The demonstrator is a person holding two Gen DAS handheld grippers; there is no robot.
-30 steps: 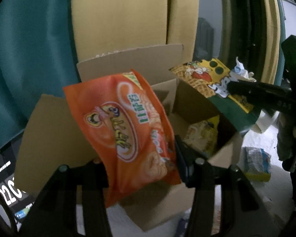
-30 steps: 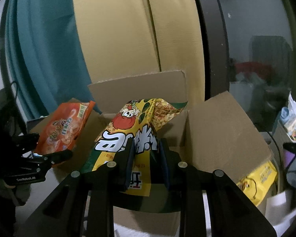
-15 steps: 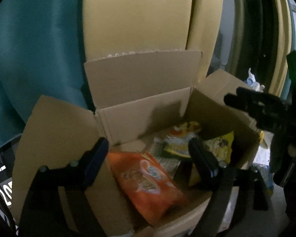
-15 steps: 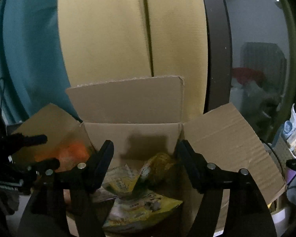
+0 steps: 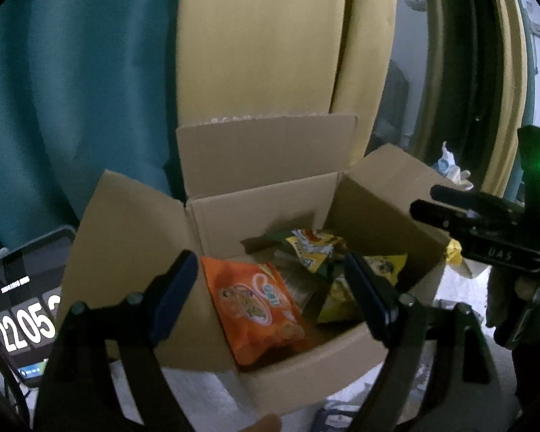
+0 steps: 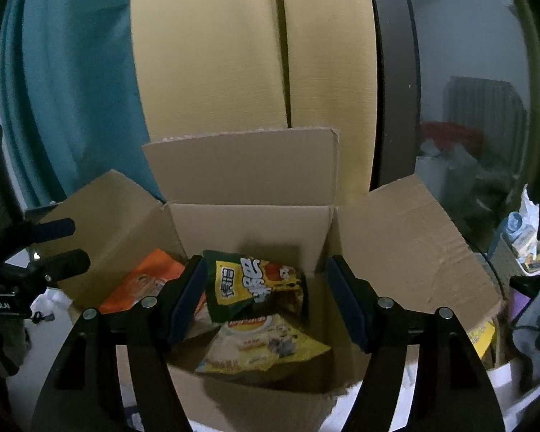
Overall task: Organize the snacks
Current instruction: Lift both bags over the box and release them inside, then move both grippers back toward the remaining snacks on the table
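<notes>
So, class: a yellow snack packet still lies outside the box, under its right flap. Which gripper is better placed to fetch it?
Probably the right gripper: open, empty, and the yellow packet lies on its side of the box.

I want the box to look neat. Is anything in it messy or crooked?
Yes. In the cardboard box the orange snack bag leans tilted against the near wall, and the green and yellow snack bag lies crumpled on a yellow chip bag. Nothing looks spilled.

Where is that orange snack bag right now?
The orange bag lies inside the cardboard box, against its left wall, beside the green-and-yellow bag.
</notes>
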